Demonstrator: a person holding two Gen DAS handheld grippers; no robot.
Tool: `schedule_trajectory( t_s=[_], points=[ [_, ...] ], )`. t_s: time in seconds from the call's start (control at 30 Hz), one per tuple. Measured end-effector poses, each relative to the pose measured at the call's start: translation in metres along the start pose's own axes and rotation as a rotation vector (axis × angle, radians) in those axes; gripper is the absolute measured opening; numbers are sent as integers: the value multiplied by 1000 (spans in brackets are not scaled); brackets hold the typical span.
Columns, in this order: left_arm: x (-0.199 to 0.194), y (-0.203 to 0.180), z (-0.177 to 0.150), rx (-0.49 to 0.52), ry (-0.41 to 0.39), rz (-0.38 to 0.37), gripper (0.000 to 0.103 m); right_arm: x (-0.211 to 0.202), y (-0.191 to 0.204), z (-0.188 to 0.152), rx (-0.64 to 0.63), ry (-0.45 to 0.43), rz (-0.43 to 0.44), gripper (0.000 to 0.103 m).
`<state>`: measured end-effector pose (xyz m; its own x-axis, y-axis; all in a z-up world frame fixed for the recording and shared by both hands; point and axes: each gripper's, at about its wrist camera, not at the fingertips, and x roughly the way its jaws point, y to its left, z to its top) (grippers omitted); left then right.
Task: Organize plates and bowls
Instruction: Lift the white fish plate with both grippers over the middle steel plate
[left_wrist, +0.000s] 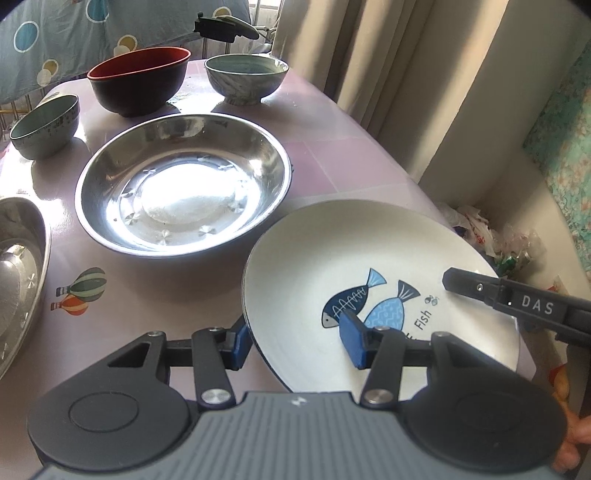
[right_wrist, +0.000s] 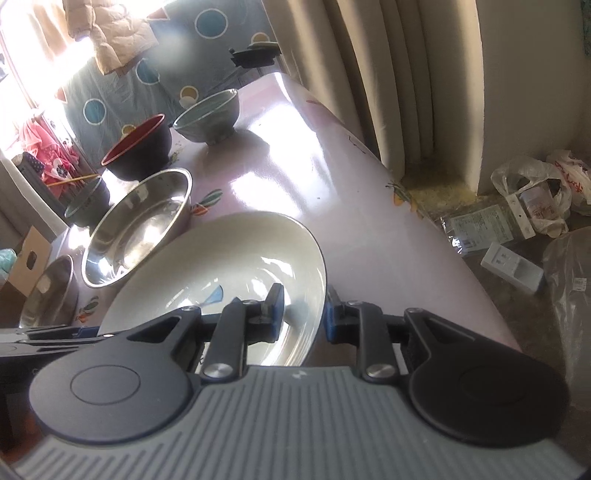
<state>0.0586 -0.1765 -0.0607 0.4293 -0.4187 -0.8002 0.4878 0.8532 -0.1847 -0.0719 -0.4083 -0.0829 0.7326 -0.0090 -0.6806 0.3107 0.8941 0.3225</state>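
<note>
A glossy lilac bench (left_wrist: 332, 155) with balloon prints carried, from left to right, a steel dish at its left edge (left_wrist: 18, 280), a small green bowl (left_wrist: 46, 125), a dark red-lined bowl (left_wrist: 138, 79), a wide steel bowl (left_wrist: 183, 181) and a grey bowl (left_wrist: 246, 77). Cream curtains (left_wrist: 388, 55) hung past the right edge, with plastic bags (right_wrist: 535, 192) on the floor. The left claw (left_wrist: 295, 341) gripped the near rim of the white fish plate (left_wrist: 314, 266) at the bench's near right corner. The right claw (right_wrist: 304, 314) was clamped on its right rim.
</note>
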Motion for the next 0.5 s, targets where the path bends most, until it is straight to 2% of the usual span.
schedule_trajectory(
  t_s=[0.5],
  points=[
    [-12, -4, -3, 47, -71, -3, 50, -12, 2, 0, 20, -26, -4, 21]
  ],
)
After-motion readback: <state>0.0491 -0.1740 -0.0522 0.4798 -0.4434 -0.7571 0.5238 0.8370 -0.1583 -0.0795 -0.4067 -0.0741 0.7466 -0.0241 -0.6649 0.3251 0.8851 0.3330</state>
